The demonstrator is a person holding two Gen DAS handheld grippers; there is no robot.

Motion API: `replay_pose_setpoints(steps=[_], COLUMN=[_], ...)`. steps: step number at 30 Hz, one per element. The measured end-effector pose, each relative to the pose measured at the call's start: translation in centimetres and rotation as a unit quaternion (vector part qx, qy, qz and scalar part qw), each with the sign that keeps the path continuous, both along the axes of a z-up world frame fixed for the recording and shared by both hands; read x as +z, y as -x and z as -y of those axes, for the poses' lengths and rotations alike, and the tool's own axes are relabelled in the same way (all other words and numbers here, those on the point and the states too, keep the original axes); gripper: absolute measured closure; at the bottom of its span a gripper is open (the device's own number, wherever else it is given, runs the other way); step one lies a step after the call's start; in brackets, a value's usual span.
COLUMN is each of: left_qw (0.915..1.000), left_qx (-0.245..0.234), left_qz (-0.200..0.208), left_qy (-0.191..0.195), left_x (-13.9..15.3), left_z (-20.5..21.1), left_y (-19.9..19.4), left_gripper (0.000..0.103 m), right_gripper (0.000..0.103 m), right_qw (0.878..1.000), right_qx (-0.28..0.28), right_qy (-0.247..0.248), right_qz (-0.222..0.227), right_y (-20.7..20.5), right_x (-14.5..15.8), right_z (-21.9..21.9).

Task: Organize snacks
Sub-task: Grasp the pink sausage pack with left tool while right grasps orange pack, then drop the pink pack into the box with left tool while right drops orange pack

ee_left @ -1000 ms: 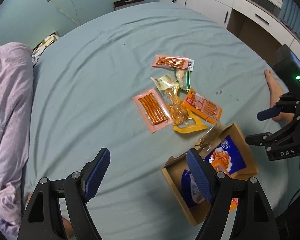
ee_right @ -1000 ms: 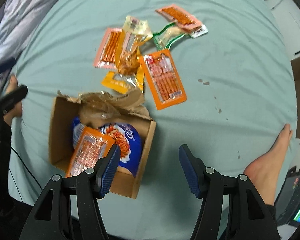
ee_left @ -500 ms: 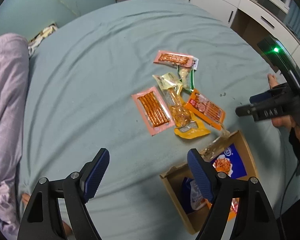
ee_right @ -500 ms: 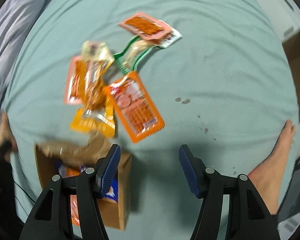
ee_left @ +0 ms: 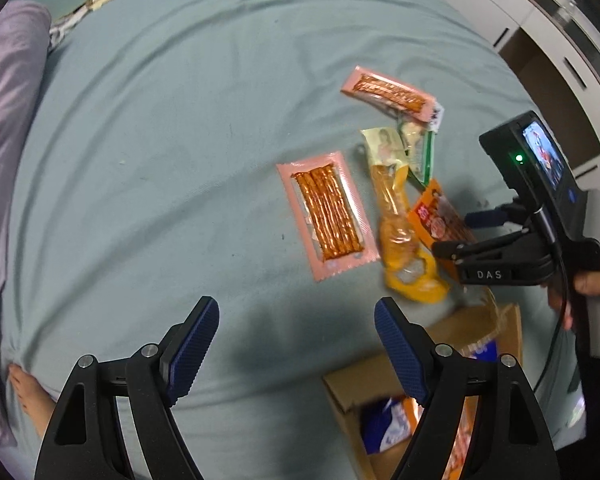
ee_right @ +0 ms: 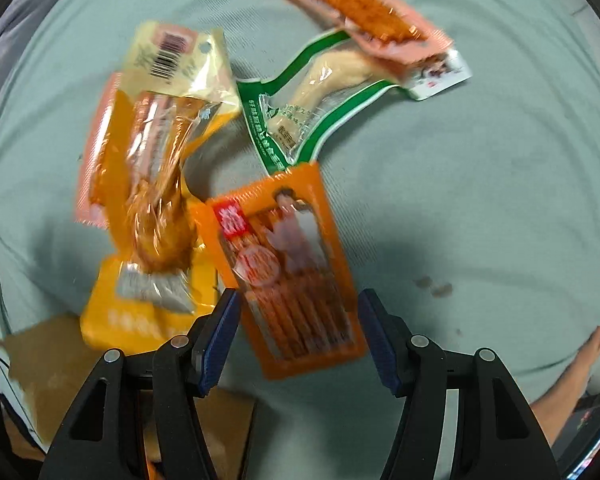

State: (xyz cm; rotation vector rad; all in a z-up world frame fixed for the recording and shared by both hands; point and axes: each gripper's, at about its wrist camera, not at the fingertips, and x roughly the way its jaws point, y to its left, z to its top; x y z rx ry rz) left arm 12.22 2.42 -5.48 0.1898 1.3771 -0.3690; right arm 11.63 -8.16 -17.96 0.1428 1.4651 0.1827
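from the left wrist view: the left claw (ee_left: pixel 296 344) hangs wide apart over bare teal bed sheet (ee_left: pixel 160 152), nothing between its blue pads. down at the lower right sits the brown cardboard box (ee_left: pixel 384 376), and there's already a blue snack bag (ee_left: pixel 384 424) and something orange inside it, so part of the sorting looks done. out on the bed there's plenty left: a pink flat packet of orange sticks (ee_left: pixel 328 216) lying alone, a long yellow pouch with a fried piece inside (ee_left: pixel 396 224), a green-edged clear pouch (ee_left: pixel 418 152), another pink packet of sticks (ee_left: pixel 392 94) farther off, and an orange flat packet with a picture on it (ee_left: pixel 440 216) partly under the right claw (ee_left: pixel 456 236).

over to the right wrist view: the right claw (ee_right: pixel 298 320) is partway open, its pads straddling the near end of the orange flat packet (ee_right: pixel 288 264) but not pinching it, as far as i can see. the yellow pouch (ee_right: pixel 156 184), green-edged pouch (ee_right: pixel 320 92) and far pink packet (ee_right: pixel 364 16) are all loose on the sheet. my read: five packets to go, orange one next.
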Motion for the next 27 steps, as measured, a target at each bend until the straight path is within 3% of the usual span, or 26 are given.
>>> replay_pose_setpoints(steps=[2,4,5,7,9,14,21,23,24,25,27], left_qw=[0.9999,0.9998,0.9996,0.9991,0.9979,0.9939,0.9957,0.9966,0.997,0.9975,0.9985], left_qx=[0.003,0.008,0.01,0.015,0.027,0.054,0.042,0.028,0.023,0.017,0.007], left_qz=[-0.009,-0.018,-0.026,-0.04,-0.058,-0.093,-0.079,-0.064,-0.058,-0.053,-0.039], left_qy=[-0.002,-0.002,-0.001,0.004,0.008,0.026,-0.024,-0.044,-0.047,-0.044,-0.037], left_x=[-1.0,-1.9,-2.5,-3.5,-4.7,-7.5,-9.7,-9.9,-9.8,-9.5,-8.5], left_z=[0.4,0.8,1.1,1.5,1.8,2.5,4.3,4.9,5.1,5.3,5.4], left_y=[-0.8,-1.4,-1.9,-2.3,-3.0,-5.0,-5.6,-5.3,-5.1,-4.9,-4.6], left_gripper=[0.022,0.022,0.022,0.022,0.022,0.022,0.018,0.022,0.032,0.053,0.067], right_gripper=[0.044,0.065,0.067,0.085,0.091,0.096,0.097,0.097,0.097,0.097,0.097], right_qw=[1.0,1.0,0.999,0.999,0.998,0.991,0.984,0.984,0.984,0.984,0.985], right_qx=[-0.005,0.006,0.008,0.0,-0.012,-0.028,-0.05,-0.055,-0.056,-0.058,-0.059], right_qy=[-0.011,-0.009,-0.012,-0.025,-0.049,-0.092,-0.13,-0.131,-0.128,-0.126,-0.118], right_qz=[0.011,0.029,0.031,0.037,0.048,0.093,0.11,0.111,0.109,0.108,0.112], right_y=[-0.4,-0.3,-0.3,0.2,0.9,3.2,5.1,5.6,5.5,5.6,6.1], right_x=[-0.1,0.2,0.3,0.8,1.6,4.5,5.8,5.6,6.0,6.0,6.4], right_z=[0.1,0.0,0.1,0.7,1.7,3.7,6.8,7.3,8.0,8.1,8.4])
